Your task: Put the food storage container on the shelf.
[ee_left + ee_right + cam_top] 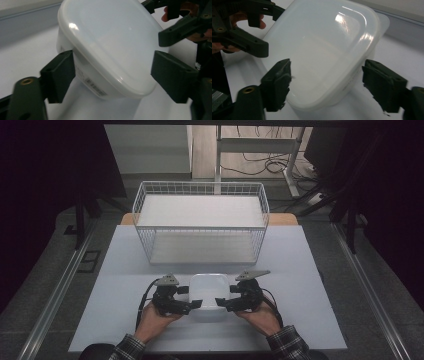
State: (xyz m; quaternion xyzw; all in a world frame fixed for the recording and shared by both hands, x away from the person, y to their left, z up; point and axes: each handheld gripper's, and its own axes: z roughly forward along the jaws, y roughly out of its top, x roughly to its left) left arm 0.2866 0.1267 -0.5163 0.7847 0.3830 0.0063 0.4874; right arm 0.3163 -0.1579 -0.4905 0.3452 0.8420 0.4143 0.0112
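A white lidded plastic container (209,296) sits on the table between my two grippers. My left gripper (190,298) is at its left side and my right gripper (228,296) at its right side, each held by a hand. In the left gripper view the container (107,45) lies between the wide-apart jaws of the left gripper (113,72), one jaw against its side wall. In the right gripper view the container (319,50) likewise sits between the spread jaws of the right gripper (328,77). Both grippers are open around its near corners.
A white wire basket (200,195) stands at the back of the pale table (300,285), just beyond the container. Dark floor and metal rails flank the table. Cables and a desk frame lie farther back.
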